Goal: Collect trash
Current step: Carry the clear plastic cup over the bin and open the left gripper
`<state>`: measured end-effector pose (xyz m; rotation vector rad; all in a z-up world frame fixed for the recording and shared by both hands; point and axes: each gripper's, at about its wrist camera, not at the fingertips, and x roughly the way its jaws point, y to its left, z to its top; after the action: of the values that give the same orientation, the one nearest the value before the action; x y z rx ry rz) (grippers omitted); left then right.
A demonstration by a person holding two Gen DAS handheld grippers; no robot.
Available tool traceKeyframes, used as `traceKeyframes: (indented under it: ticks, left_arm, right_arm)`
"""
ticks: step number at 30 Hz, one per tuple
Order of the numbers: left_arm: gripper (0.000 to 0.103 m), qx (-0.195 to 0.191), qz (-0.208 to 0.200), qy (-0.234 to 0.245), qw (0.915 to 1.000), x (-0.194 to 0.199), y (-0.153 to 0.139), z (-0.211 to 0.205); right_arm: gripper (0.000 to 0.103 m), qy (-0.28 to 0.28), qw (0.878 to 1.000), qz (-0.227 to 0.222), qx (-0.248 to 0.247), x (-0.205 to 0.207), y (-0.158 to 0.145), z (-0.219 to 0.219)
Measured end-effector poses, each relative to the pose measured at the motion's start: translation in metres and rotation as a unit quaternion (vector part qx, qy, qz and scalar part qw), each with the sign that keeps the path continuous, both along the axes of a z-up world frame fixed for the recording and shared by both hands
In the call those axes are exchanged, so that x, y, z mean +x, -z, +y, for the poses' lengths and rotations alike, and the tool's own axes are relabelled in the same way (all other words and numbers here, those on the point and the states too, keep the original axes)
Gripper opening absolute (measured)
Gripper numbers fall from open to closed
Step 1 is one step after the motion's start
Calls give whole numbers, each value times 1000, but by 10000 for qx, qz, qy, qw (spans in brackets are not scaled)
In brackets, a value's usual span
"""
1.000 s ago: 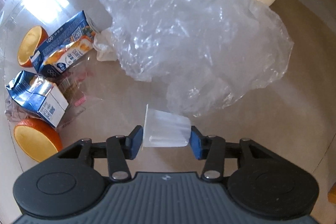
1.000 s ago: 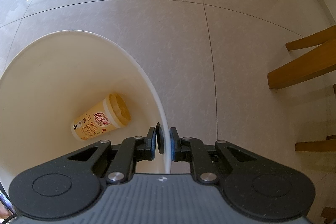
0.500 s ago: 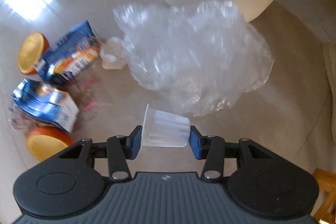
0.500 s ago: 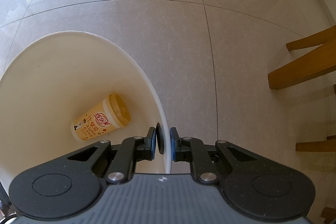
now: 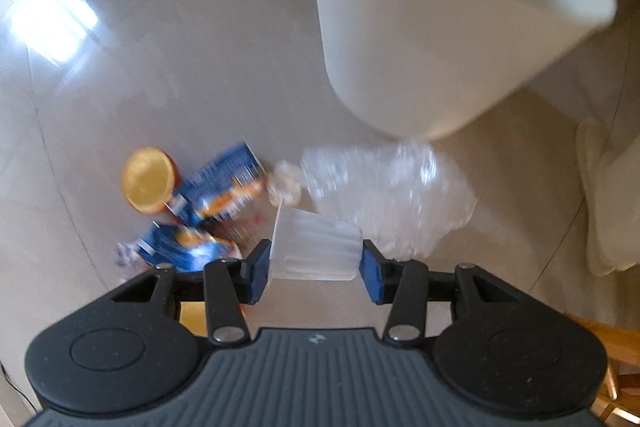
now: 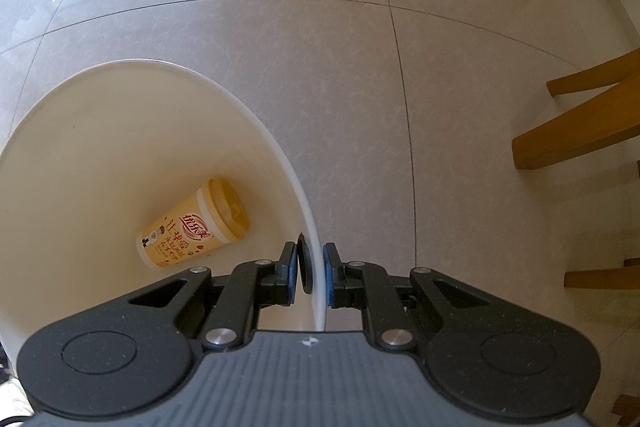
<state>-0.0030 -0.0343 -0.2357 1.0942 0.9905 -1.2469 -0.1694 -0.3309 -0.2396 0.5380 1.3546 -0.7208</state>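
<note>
1. While the left gripper clamps a clear ribbed plastic cup sideways between its blue pads, that thin wall could buckle and squirt out; the cup hangs above the floor litter, with the white trash bin ahead and above the fingers.
2. If the cup clips the bin's rim on its way in, it may drop back among the crumpled plastic bag, blue juice cartons and orange half below.
3. Because the right gripper pinches only the bin's rim, nearly closed, the bin could tip or slip free.
4. Inside the bin, left of those fingers, lies a milk tea cup with red Chinese lettering, too small to read; the carton print is blurred.
</note>
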Motion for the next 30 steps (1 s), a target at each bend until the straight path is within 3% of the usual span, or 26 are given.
traceKeyframes:
  ticks: [12,20,21,24,30]
  left_arm:
    - [46,-739,148,159,9970,-14,-123,-65]
    - [46,-1088,189,648,9918,-52,-144,-113]
    - [49,-1125,213,729,9908,-57,-143,-118]
    - [87,-1133,148,695,9910,-67,-139,-126]
    - [88,-1212,127,516,9912,-65,-140,-121]
  right_arm:
    - [16,29,10000,3,36,0,1,-1]
    - [16,23,10000,-6,32,0,1,-2]
    - [16,24,10000,-10,29,0,1,-1]
    - [16,21,10000,-24,33,-2,1,0]
    - [16,-9,10000,-22,26,-3,2,0]
